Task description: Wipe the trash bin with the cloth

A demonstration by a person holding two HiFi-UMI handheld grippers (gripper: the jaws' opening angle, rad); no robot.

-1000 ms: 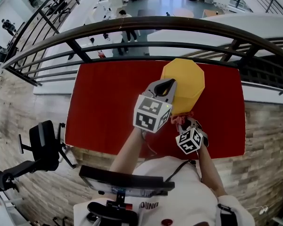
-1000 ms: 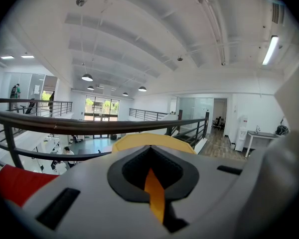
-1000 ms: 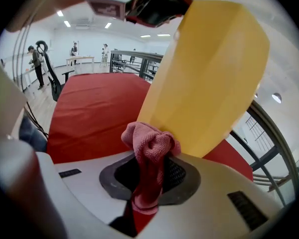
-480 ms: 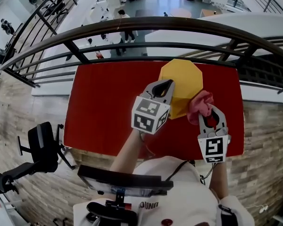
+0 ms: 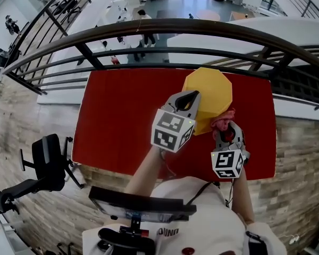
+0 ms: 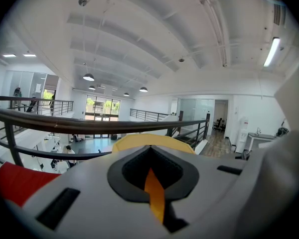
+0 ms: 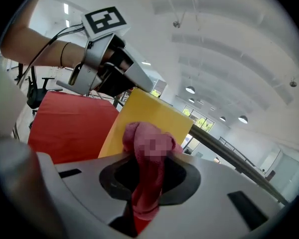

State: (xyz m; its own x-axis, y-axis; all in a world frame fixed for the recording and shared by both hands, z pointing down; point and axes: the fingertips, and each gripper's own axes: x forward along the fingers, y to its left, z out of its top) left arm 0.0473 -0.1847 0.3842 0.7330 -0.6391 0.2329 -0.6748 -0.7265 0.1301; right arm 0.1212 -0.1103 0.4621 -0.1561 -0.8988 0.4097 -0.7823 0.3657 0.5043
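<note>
While the left gripper (image 5: 188, 96) clamps its near wall, the one yellow bin (image 5: 211, 86) stands on the red table (image 5: 119, 116). Its long axis runs roughly vertical and its eight-sided end is turned up toward the head camera. Whether that end is open or closed is hard to tell from above. In the left gripper view the jaws are pressed together on a thin yellow strip of the bin's wall.

The single pink cloth (image 5: 224, 119) is pinched between the jaws of the right gripper (image 5: 226, 130), bunched above them and trailing down through the gap. It lies against the bin's lower right side, toward the table's right end.

Half a second earlier the right gripper sat farther right and slightly lower, with the cloth just off the bin's edge. A second ago it was tucked close under the bin. The bin and left gripper have barely shifted.

The count is one bin, one cloth, two grippers and one table, set against a dark curved railing (image 5: 149, 28) over a lower floor.
</note>
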